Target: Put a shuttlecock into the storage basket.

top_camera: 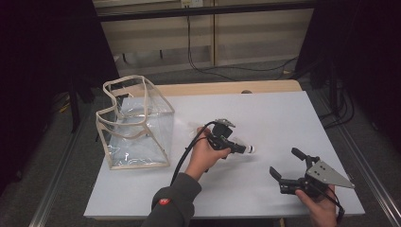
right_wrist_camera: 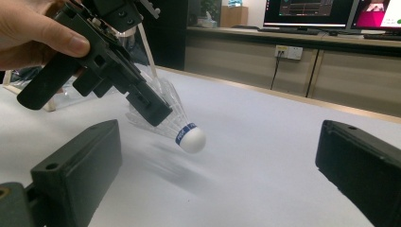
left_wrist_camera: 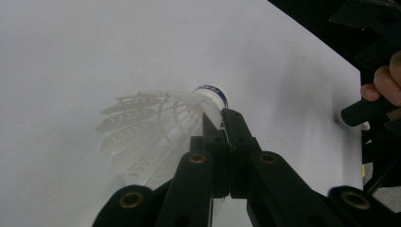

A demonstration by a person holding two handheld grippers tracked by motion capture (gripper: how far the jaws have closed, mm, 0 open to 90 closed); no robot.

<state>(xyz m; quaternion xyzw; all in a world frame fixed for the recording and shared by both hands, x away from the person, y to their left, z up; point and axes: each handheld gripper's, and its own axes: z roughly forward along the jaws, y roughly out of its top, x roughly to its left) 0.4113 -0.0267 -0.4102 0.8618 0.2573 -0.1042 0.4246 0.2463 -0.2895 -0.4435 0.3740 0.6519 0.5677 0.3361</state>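
A white feathered shuttlecock with a blue band round its cork hangs just above the white table. My left gripper is shut on its feather skirt, cork pointing right in the high view. In the left gripper view the black jaws pinch the feathers close behind the cork. My right gripper rests near the table's front right, open, with nothing between its fingers. It faces the shuttlecock from a short way off.
A clear plastic bag with beige trim stands open at the table's left. The white tabletop has bare room at centre and back. Cables lie on the floor beyond the far edge. Monitors sit on a far desk.
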